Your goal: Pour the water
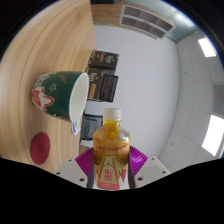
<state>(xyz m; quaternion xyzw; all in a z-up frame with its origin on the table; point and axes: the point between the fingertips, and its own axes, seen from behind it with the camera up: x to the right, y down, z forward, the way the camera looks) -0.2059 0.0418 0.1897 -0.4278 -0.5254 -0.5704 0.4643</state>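
1. the pale wooden surface (40, 50) appears tilted in the gripper view, with white walls and a dark shelf unit beyond it.
2. the green paper cup with a red and white pattern (58, 97) lies on its side relative to the view, mouth towards the bottle; it looks light and easily crushed or tipped.
3. the small clear plastic bottle of orange drink with a white cap (112, 150) sits between the jaws, which are clamped on its labelled body; judged smooth and slightly squashy, so hold mid-body, firmly.
4. a flat dark red round disc (40, 149) lies on the surface near the cup.
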